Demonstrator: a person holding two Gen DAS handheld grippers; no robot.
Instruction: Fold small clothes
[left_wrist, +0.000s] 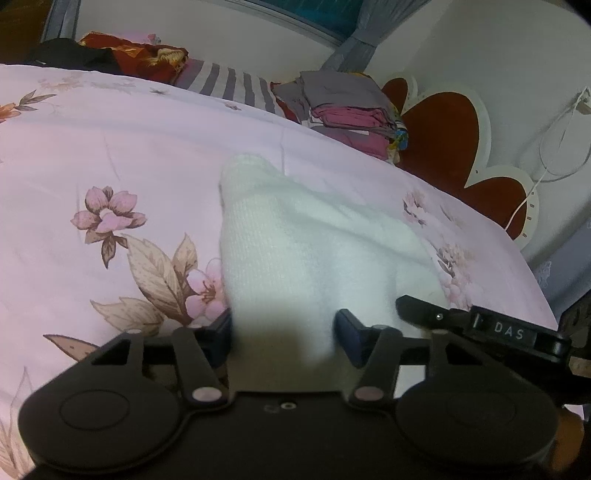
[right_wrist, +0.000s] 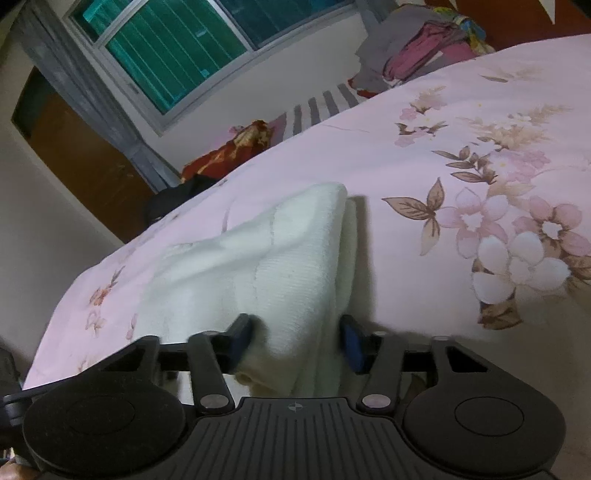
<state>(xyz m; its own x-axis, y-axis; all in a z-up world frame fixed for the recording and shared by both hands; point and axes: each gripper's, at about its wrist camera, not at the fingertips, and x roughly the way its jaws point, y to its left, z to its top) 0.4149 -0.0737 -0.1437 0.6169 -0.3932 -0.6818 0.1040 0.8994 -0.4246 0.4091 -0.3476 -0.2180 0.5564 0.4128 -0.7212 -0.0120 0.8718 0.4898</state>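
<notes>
Folding is under way on the white knitted garment (left_wrist: 295, 236), which lies on the bed's pink floral cover (left_wrist: 110, 147) with its near edge between both tools. On the left gripper (left_wrist: 284, 332) the blue-tipped fingers (left_wrist: 349, 332) stand apart on either side of the cloth; whether they bear on it I cannot tell. The right gripper (right_wrist: 295, 338) shows the same: fingers (right_wrist: 351, 339) spread either side of a doubled-over edge, contact uncertain. One fold appears made, since a layer lies over another along the right side. Further folds and flattening appear to remain. A stack of folded grey and magenta clothes (left_wrist: 347, 107) sits near the headboard, well apart.
</notes>
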